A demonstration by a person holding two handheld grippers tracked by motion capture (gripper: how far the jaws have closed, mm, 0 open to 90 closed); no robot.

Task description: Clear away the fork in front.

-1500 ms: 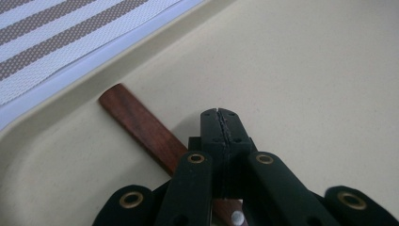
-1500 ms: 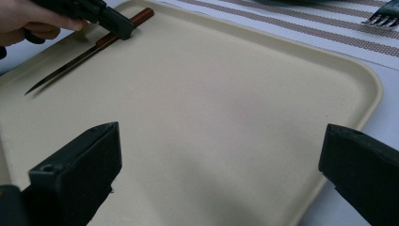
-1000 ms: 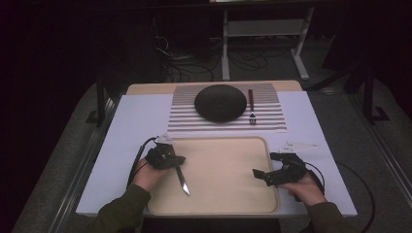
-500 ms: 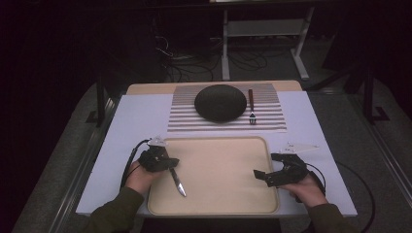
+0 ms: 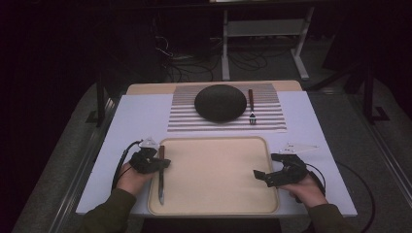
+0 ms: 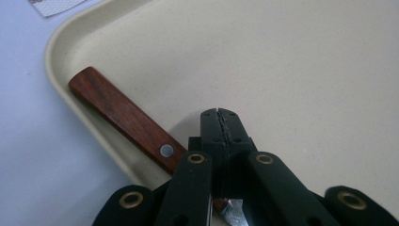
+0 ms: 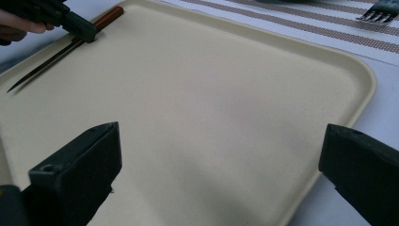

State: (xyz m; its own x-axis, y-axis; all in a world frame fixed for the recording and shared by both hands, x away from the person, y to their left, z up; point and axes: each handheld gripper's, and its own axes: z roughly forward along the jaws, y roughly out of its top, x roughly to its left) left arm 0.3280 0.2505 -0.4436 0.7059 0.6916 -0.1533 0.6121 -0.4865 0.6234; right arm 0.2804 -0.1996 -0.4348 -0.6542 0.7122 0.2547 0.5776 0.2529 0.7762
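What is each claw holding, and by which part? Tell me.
The left claw is shut on the knife, where the wooden handle meets the blade. The right claw is open over the tray, holding nothing.

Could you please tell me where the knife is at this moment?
In the high view, the knife lies along the left edge of the beige tray, wooden handle pointing away, with the left gripper shut on it.

Overhead forward-down; two close tray (image 5: 214, 170) views

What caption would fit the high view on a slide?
Left gripper shut on a wooden-handled knife at the left edge of a beige tray; right gripper open beside it.
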